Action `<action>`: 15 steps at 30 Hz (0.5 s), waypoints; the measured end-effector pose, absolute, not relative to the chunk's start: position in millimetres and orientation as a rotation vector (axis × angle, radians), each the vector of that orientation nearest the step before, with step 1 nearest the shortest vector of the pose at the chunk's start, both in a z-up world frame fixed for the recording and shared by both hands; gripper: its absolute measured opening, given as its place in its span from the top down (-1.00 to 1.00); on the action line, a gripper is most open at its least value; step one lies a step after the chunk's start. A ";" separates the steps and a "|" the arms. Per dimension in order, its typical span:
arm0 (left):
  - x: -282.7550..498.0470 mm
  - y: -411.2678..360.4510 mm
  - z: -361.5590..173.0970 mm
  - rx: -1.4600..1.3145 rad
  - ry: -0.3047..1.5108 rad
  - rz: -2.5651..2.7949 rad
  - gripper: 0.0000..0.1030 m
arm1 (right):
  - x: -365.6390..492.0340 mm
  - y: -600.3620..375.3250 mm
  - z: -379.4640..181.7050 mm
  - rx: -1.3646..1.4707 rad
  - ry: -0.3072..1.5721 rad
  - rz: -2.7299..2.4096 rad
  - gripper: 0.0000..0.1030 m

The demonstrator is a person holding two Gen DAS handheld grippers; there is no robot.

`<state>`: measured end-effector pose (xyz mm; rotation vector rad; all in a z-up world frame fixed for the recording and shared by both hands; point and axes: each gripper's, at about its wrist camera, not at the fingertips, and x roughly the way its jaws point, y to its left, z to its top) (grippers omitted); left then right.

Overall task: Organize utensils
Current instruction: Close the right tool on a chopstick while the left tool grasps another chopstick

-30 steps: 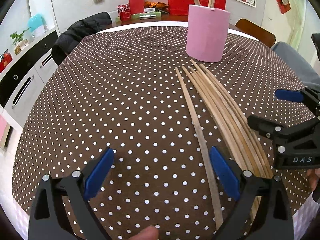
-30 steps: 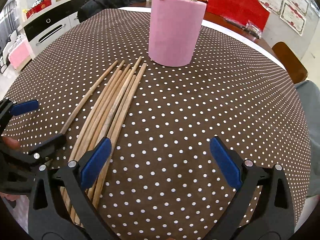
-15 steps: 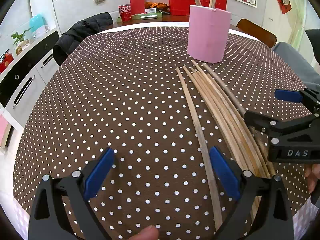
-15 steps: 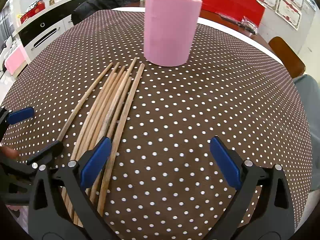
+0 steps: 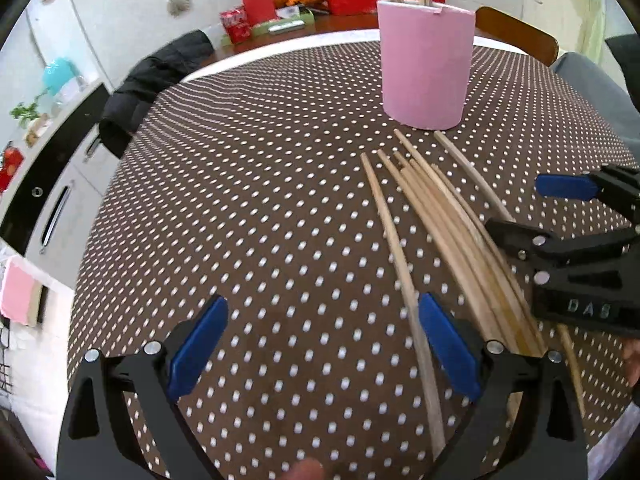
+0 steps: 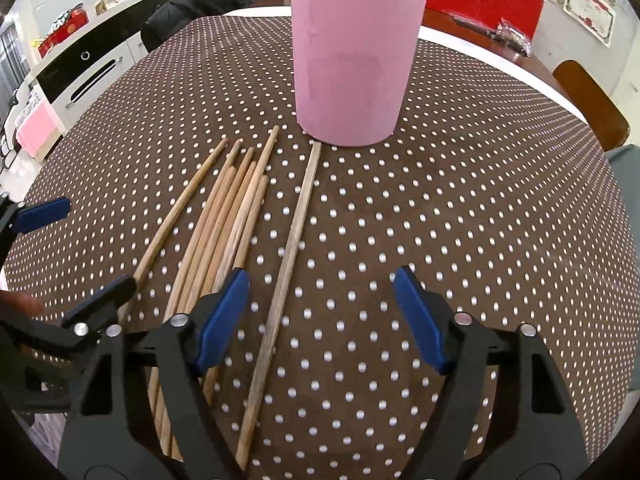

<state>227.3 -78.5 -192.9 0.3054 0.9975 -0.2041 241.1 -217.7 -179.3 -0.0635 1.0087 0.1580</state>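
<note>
1. Right gripper [image 6: 320,316] has its jaws closing from a wider spread than a second ago, and one wooden chopstick [image 6: 286,268] lies on the worktop [image 6: 480,200] between the blue pads, which do not yet press it.
2. That chopstick now sits apart from the bundle of chopsticks [image 6: 224,232]; a second ago it lay against the bundle's right edge.
3. Left gripper [image 5: 320,344] is spread wide and empty over bare dotted cloth, its right pad just beside the bundle's leftmost stick.
4. Pink holder [image 6: 354,60] stands upright beyond the sticks' far tips, with what look like two or three chopsticks already inside; its top is cropped.
5. Judged from this, a single stick has been singled out for pickup, so the loading continues one piece at a time, with the bundle left to do.
</note>
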 end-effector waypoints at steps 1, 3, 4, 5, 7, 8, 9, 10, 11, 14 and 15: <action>232.6 -81.4 -195.5 0.314 1.018 -0.216 -0.84 | 244.5 -216.0 -178.1 -0.068 1.011 0.167 -0.18; 238.2 -84.9 -196.5 0.312 1.014 -0.238 -0.83 | 247.5 -212.4 -175.3 -0.087 1.014 0.183 0.29; 240.8 -85.0 -195.9 0.300 1.020 -0.258 -0.68 | 248.6 -208.8 -173.6 -0.099 1.022 0.199 0.58; 241.3 -83.5 -195.6 0.274 1.030 -0.289 -0.51 | 248.7 -207.2 -173.1 -0.107 1.027 0.210 0.68; 242.1 -77.1 -191.2 0.232 1.043 -0.337 0.27 | 244.7 -209.1 -172.8 -0.109 1.028 0.226 0.85; 241.2 -75.8 -190.1 0.234 1.041 -0.350 0.47 | 242.3 -212.4 -173.0 -0.092 1.027 0.235 0.88; 237.8 -74.8 -189.5 0.245 1.042 -0.361 0.80 | 240.2 -218.1 -172.8 -0.061 1.021 0.246 0.89; 233.6 -73.0 -189.5 0.252 1.042 -0.372 0.82 | 235.6 -223.4 -172.9 -0.040 1.013 0.255 0.89; 230.3 -70.3 -189.6 0.252 1.038 -0.380 0.84 | 232.1 -228.9 -172.7 -0.014 1.002 0.266 0.89; 220.4 -58.2 -188.9 0.212 1.031 -0.384 0.89 | 222.4 -245.0 -169.1 0.062 0.959 0.294 0.89; 216.7 -52.1 -187.5 0.186 1.019 -0.383 0.90 | 217.7 -247.6 -167.1 0.086 0.944 0.306 0.89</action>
